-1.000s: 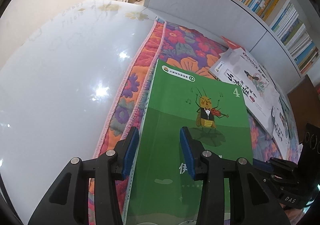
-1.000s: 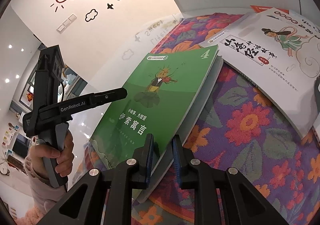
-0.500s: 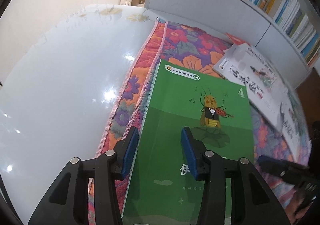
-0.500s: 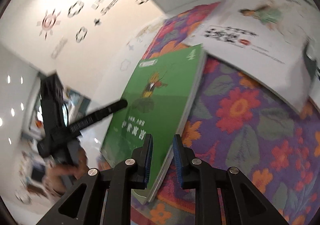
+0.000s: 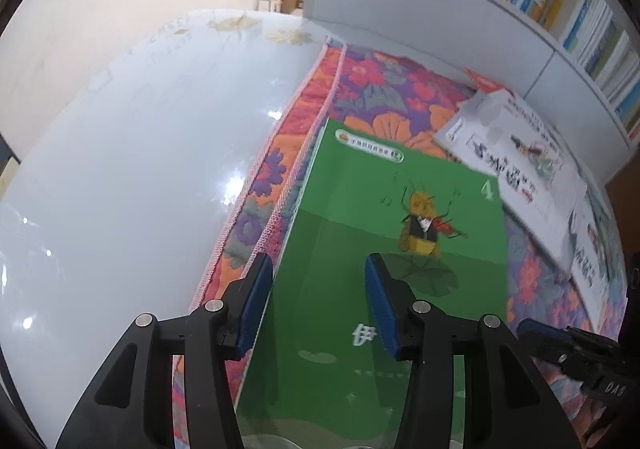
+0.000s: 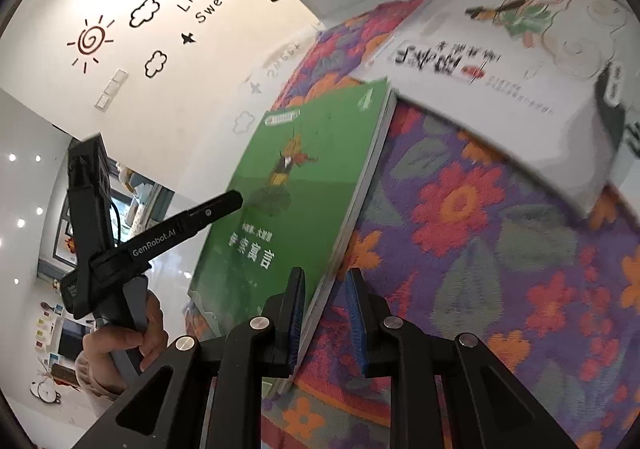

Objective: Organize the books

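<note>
Green picture book [image 5: 360,289], tilted on floral quilt [image 6: 500,249] beside white storybook [image 6: 500,61]: right gripper [image 6: 326,313] clamps its edge, left gripper [image 5: 316,301] opening, narrow, astride its spine, bookshelf [image 5: 560,1] behind.

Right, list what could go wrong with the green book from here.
1. The left tool is opening around the edge of the green book, leaving only the right tool pinching one corner; the tilted book could sag or slip out.
2. Its far corner lies by the white book and may nudge it.
</note>
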`<state>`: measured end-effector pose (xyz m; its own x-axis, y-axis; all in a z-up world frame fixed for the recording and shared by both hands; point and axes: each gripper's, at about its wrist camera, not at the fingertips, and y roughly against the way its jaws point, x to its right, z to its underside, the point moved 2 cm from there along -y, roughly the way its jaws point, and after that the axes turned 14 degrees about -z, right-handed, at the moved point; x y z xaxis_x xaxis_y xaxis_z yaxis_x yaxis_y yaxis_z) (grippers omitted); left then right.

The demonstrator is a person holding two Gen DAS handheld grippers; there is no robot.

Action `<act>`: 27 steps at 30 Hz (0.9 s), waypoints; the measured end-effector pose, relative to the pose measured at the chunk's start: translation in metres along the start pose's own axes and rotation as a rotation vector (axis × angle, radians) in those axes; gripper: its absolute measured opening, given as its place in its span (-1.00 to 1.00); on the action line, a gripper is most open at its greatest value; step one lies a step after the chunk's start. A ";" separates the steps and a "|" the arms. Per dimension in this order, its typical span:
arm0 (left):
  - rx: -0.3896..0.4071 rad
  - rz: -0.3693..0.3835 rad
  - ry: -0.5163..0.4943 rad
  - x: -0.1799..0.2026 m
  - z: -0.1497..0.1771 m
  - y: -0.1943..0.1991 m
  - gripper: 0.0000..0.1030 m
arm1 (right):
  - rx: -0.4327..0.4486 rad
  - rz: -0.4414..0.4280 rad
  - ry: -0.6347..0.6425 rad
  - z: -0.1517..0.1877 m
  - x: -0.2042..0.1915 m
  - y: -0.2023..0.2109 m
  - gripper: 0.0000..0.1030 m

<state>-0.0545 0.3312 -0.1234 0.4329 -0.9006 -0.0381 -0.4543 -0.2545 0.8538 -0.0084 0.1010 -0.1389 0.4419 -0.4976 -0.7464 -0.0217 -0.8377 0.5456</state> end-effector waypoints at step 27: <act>-0.026 0.138 -0.091 0.223 0.010 0.007 -0.13 | 0.213 0.395 0.173 -0.144 0.108 0.123 -0.60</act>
<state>0.0313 0.1249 -0.1306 0.2953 -0.9548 0.0348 -0.4840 -0.1181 0.8671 0.1656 -0.0239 -0.0978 0.5055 -0.7573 -0.4135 -0.3936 -0.6288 0.6706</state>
